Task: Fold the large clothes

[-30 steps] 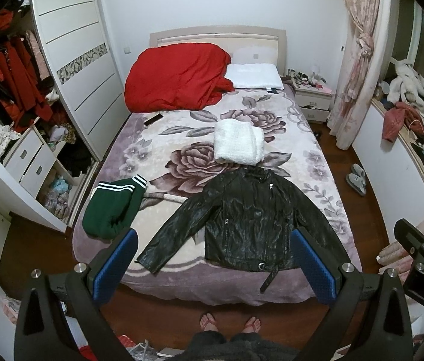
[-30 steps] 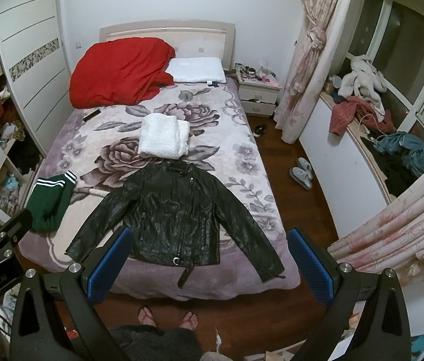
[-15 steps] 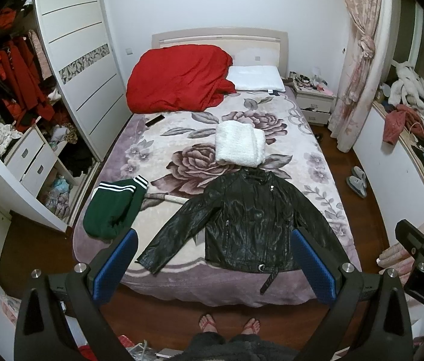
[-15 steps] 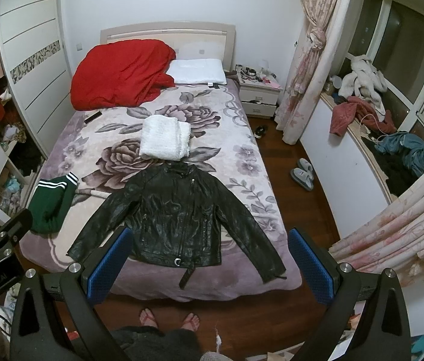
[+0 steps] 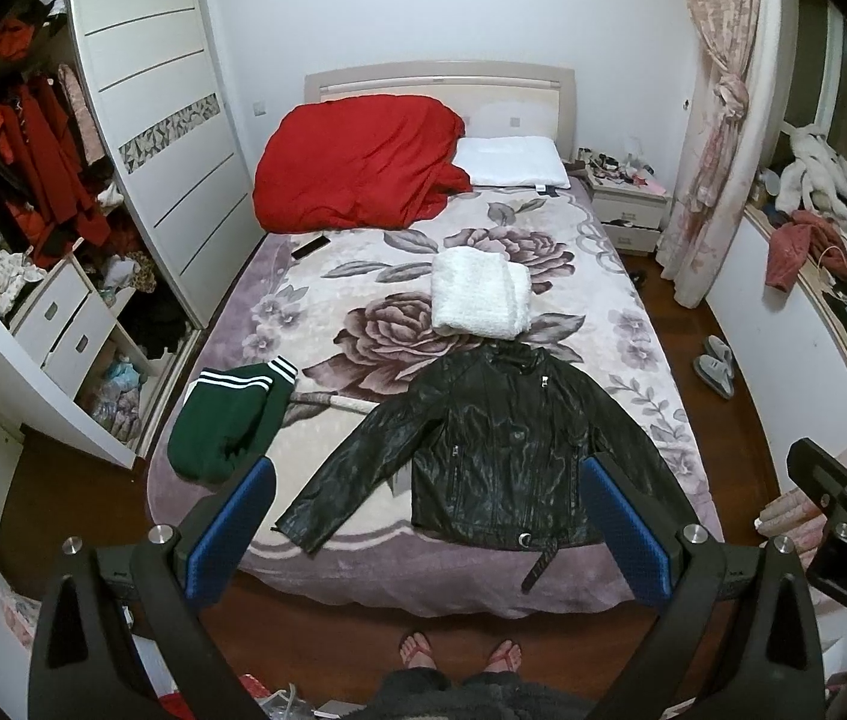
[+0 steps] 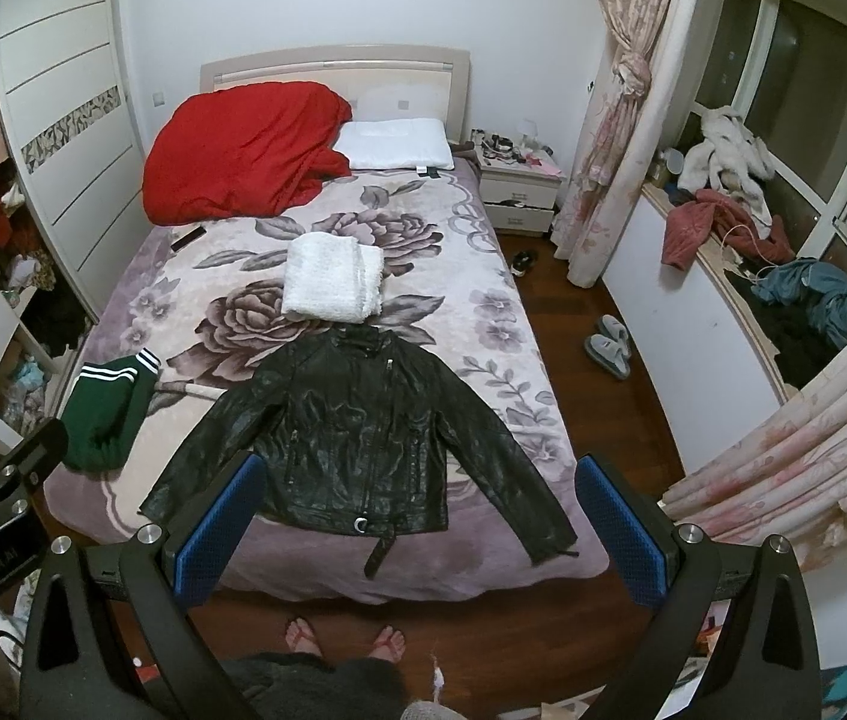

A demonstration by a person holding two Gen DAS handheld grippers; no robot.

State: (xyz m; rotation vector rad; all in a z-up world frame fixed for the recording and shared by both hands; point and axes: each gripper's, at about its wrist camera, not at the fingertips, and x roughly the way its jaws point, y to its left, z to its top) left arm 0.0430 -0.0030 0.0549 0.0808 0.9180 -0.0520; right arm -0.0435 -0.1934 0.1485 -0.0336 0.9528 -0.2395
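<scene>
A black leather jacket (image 5: 501,450) lies spread flat, front up, sleeves out, at the foot of the bed (image 5: 633,312); it also shows in the right wrist view (image 6: 357,444). My left gripper (image 5: 423,516) is open and empty, held high above the foot of the bed. My right gripper (image 6: 417,516) is open and empty at the same height. Each gripper shows at the edge of the other's view. A folded white garment (image 5: 479,300) lies above the jacket's collar. A folded green garment with white stripes (image 5: 225,420) lies at the bed's left edge.
A red duvet (image 5: 357,162) and a white pillow (image 5: 510,161) lie at the head of the bed. An open wardrobe (image 5: 21,180) stands at left. A nightstand (image 5: 627,204), curtain (image 6: 609,120), slippers (image 6: 606,345) and a cluttered window ledge (image 6: 741,228) are at right. The person's feet (image 5: 459,651) stand at the bed's foot.
Both views have shifted very slightly; the bed scene sits a little lower in the frame. The jacket and the other clothes have not moved. Both grippers stay open.
</scene>
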